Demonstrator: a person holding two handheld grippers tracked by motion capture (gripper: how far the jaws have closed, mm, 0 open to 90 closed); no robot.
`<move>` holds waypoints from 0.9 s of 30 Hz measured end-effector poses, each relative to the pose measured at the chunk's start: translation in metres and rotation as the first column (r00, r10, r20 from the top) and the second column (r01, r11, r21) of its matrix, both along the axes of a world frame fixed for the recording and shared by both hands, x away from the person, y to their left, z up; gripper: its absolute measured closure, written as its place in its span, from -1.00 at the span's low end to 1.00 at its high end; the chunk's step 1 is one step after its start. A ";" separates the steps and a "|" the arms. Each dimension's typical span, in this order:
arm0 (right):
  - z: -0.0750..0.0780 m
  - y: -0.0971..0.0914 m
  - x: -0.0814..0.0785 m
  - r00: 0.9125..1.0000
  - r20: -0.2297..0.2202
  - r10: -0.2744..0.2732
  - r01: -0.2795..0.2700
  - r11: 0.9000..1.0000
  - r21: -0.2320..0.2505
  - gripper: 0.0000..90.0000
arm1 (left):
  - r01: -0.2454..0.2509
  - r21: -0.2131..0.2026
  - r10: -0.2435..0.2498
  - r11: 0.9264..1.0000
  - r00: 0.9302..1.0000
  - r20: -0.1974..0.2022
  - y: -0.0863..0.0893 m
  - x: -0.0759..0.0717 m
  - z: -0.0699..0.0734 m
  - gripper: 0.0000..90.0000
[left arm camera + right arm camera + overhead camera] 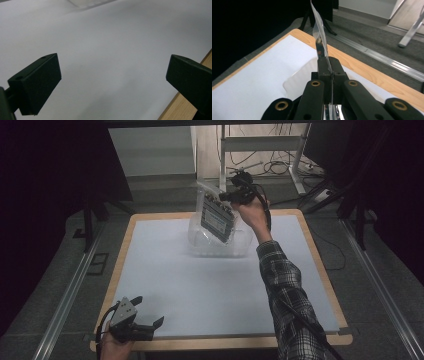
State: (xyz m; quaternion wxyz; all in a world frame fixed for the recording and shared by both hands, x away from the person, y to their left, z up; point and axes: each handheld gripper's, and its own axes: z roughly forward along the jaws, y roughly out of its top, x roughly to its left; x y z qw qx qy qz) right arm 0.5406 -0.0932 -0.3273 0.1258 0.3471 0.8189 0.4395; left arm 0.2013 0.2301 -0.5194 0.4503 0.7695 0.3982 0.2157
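Note:
A clear plastic bag (216,215) hangs over the far middle of the table with a dark, flat labelled pack inside it, tilted. Its bulging lower part (220,245) reaches down to the white mat. My right gripper (234,195) is shut on the bag's upper edge, raised above the table. In the right gripper view the thin clear film (319,32) rises from between the closed jaws of that gripper (329,68). My left gripper (149,310) rests at the near left corner, open with nothing between its jaws, and the left gripper view has its jaws (112,82) wide apart over bare mat.
The white mat (200,290) covers a wooden-rimmed table (320,270). Beyond the far edge stand a metal frame with cables (270,155) and dark stand legs. Floor rails run along both sides.

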 end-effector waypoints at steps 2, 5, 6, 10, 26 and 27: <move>-0.001 0.006 0.000 1.000 -0.003 0.008 -0.008 1.000 -0.013 0.98 | 0.000 0.003 0.000 1.000 1.000 -0.001 0.000 0.000 0.000 -1.00; -0.001 0.016 0.000 1.000 0.003 0.007 -0.007 0.999 -0.049 0.98 | 0.001 0.002 -0.001 1.000 1.000 -0.003 0.000 0.000 0.000 -1.00; -0.001 0.018 0.001 1.000 0.004 -0.002 0.002 0.998 -0.058 0.98 | 0.001 0.004 -0.001 1.000 1.000 -0.004 0.000 0.000 0.000 -1.00; -0.005 0.020 0.007 0.999 0.014 -0.044 0.044 0.997 -0.061 0.98 | 0.002 0.002 -0.002 1.000 1.000 -0.003 0.000 0.000 0.000 -1.00; 0.000 0.001 0.006 0.992 0.108 -0.071 0.078 0.995 -0.056 0.21 | -0.007 -0.003 0.007 1.000 1.000 -0.003 0.000 0.000 -0.001 -1.00; 0.001 -0.001 0.006 0.991 0.113 -0.068 0.074 0.996 -0.054 0.16 | -0.007 -0.004 0.007 1.000 1.000 -0.003 0.000 0.000 -0.001 -1.00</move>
